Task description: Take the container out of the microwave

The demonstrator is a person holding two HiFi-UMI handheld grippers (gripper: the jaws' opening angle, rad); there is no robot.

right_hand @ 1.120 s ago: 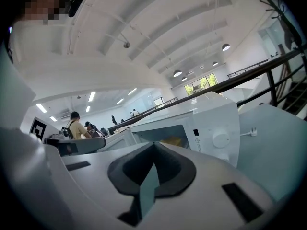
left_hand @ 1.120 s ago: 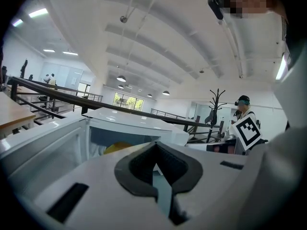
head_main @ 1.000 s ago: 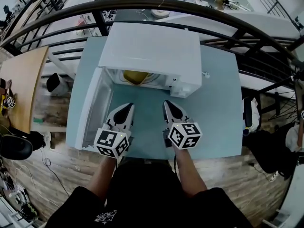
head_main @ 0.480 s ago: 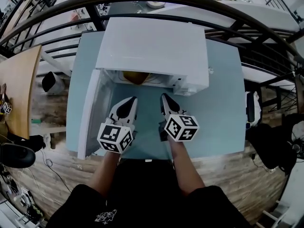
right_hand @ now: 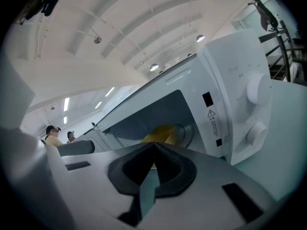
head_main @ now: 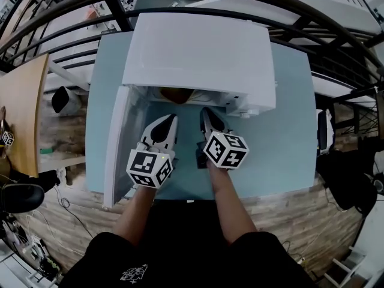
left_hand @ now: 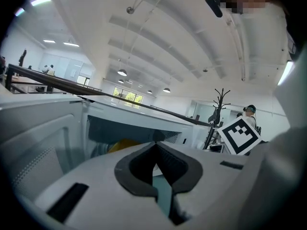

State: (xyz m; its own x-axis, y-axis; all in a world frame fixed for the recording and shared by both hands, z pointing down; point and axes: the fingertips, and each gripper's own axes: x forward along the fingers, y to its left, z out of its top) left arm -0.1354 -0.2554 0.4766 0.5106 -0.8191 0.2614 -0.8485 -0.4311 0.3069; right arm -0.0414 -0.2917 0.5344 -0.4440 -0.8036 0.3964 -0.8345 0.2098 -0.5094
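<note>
A white microwave [head_main: 198, 53] stands on a light blue table [head_main: 288, 131], its door [head_main: 117, 143] swung open to the left. Inside sits a yellow container [head_main: 176, 95], mostly hidden under the top edge in the head view. It shows better in the left gripper view [left_hand: 122, 145] and the right gripper view [right_hand: 163, 134]. My left gripper [head_main: 171, 120] and right gripper [head_main: 205, 113] are side by side just in front of the opening, both pointing into it. Each is shut with nothing held: the left gripper's [left_hand: 154, 147] tips meet, and so do the right gripper's [right_hand: 154, 145].
The microwave's control panel with two knobs [right_hand: 256, 87] is to the right of the opening. The open door walls off the left side. Dark railings [head_main: 336, 47] curve behind the table, and a wooden desk [head_main: 24, 101] stands at far left.
Both grippers have moved forward and lower, closer to the microwave's opening. The container is now more hidden under the microwave's top in the head view.
</note>
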